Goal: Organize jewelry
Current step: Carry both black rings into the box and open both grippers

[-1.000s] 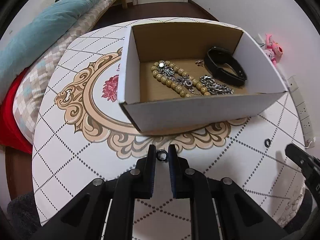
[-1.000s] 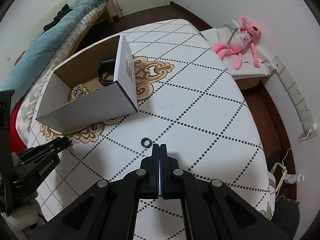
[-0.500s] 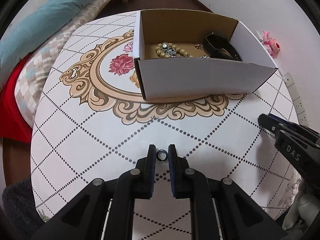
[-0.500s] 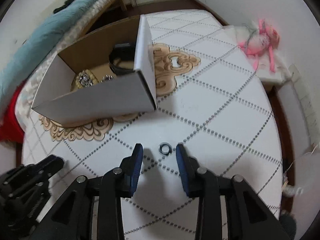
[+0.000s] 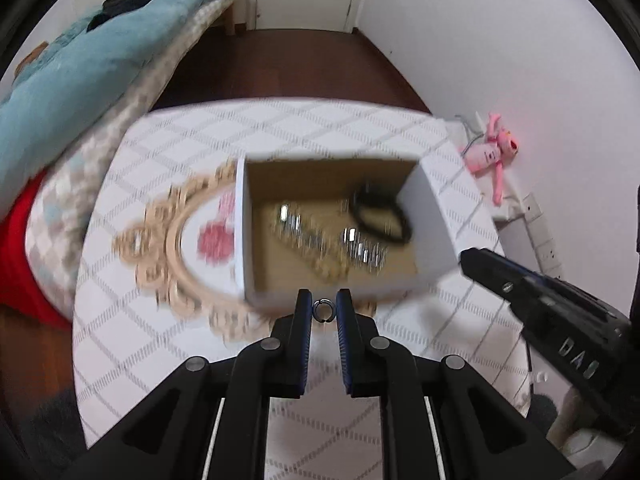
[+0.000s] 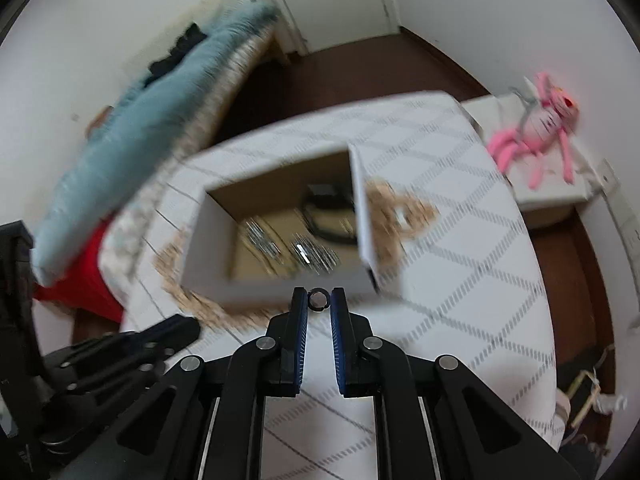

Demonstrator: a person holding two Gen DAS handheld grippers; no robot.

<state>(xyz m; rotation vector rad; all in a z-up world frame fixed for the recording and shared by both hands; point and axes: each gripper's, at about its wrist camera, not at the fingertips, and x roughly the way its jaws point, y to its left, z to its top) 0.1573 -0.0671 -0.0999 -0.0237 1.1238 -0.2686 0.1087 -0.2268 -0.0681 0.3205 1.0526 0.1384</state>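
L gripper point(image 5: 323, 309) pinching small ring point(image 5: 323, 310) | R gripper point(image 6: 319, 300) just closed on dark ring point(image 6: 318, 299), now pinched | both lifted off tabletop point(image 5: 160, 360), near box point(image 5: 436, 216) front wall | next: drop in.

Matt black plastic left gripper point(image 5: 323, 307) pinches a shiny metal ring point(image 5: 323, 310); the cardboard box point(image 5: 434, 216) is white outside, raw brown inside (its contents glint like metal); printed tablecloth point(image 5: 132, 344) looks smooth
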